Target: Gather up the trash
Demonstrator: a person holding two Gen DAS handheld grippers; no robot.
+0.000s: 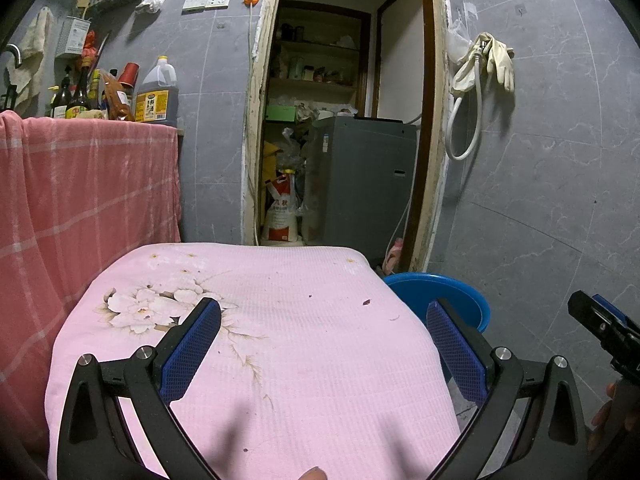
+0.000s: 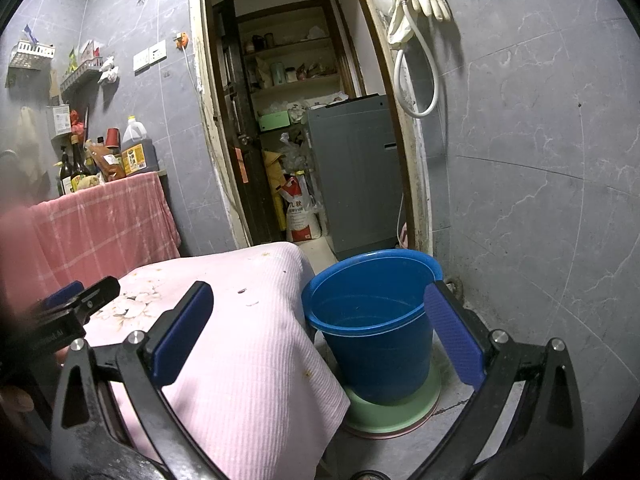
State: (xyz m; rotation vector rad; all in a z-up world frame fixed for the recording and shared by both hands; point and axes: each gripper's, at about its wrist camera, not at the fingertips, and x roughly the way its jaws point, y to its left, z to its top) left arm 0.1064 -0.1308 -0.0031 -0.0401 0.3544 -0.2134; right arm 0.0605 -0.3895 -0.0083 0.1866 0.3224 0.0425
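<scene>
Left tool (image 1: 324, 340) wide, empty | right tool (image 2: 318, 334) wide, empty | dark crumbs (image 1: 365, 302) on pink cloth (image 1: 304, 360)

A low table draped in a pink flowered cloth (image 1: 280, 360) carries only a few small dark crumbs (image 1: 365, 302) and yellowish stains, while a blue bucket (image 2: 372, 320) stands on the floor (image 2: 400, 452) just beside it.
</scene>
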